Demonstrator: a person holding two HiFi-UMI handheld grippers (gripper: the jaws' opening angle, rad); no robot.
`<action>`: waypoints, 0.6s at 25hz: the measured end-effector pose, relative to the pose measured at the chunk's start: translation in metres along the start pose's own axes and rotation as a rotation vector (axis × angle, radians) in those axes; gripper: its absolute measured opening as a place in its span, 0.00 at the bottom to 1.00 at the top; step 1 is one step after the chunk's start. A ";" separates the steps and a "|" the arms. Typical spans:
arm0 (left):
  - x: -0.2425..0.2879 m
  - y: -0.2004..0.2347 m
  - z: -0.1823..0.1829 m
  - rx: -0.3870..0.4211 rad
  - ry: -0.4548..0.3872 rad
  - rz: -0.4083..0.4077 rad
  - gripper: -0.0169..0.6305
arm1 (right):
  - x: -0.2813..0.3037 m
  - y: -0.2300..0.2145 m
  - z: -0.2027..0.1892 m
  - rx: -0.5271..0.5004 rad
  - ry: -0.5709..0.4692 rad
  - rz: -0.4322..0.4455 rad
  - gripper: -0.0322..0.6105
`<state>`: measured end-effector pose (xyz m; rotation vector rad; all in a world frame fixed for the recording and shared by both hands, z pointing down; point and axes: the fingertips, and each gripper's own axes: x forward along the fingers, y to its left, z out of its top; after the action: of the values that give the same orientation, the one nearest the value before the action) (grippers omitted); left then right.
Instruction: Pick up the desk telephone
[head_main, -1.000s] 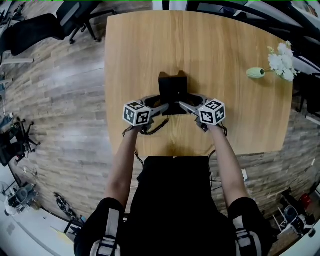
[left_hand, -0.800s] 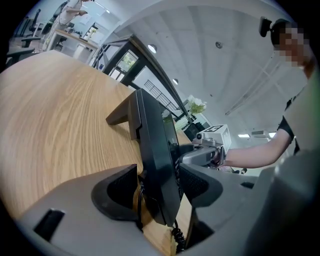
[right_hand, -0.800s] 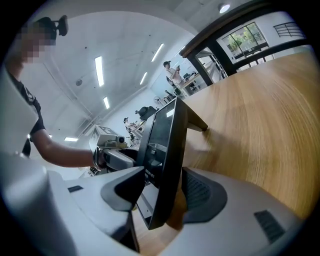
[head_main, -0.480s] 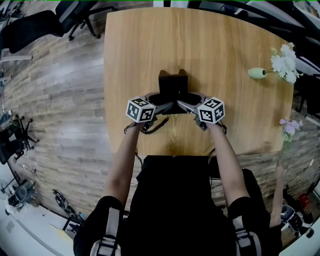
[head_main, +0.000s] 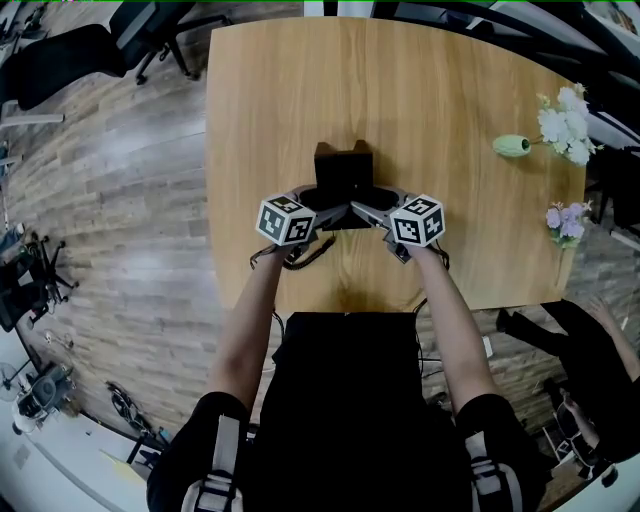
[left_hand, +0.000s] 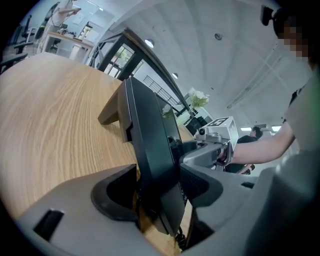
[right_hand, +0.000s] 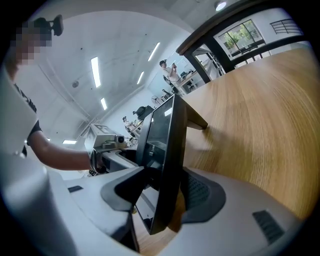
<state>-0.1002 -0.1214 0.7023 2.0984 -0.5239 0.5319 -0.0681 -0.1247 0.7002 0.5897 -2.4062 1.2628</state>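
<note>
I see the wooden surface (head_main: 400, 90) filling most of the head view, with plank flooring around it. The black desk telephone (head_main: 343, 175) sits near the middle of the surface, towards my edge, and its rear stand appears to rest on the wood.

My left gripper (head_main: 322, 208) comes at it from the left side and my right gripper (head_main: 366, 208) from the right, so the two face each other across the unit. In the left gripper view the jaws are pressed on the telephone's thin left edge, which stands upright between the pads. The right gripper view shows the same on the other edge, with the jaws clamped on the panel.

A dark coiled cord (head_main: 305, 255) trails on the surface just below the left gripper. Well apart, near the right edge, a green vase (head_main: 512, 146) lies on its side with white flowers (head_main: 565, 122).
</note>
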 end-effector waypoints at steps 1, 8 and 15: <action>0.000 0.000 0.000 0.004 -0.005 0.006 0.42 | 0.000 0.000 0.000 0.005 -0.003 -0.002 0.41; -0.002 0.002 0.000 0.001 -0.013 0.011 0.43 | 0.000 -0.001 0.000 0.037 -0.016 -0.008 0.41; -0.005 -0.003 0.000 -0.008 -0.029 0.002 0.44 | -0.003 0.004 -0.001 0.070 -0.037 -0.002 0.40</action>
<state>-0.1029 -0.1186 0.6978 2.1005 -0.5441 0.5005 -0.0679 -0.1212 0.6969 0.6407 -2.3994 1.3510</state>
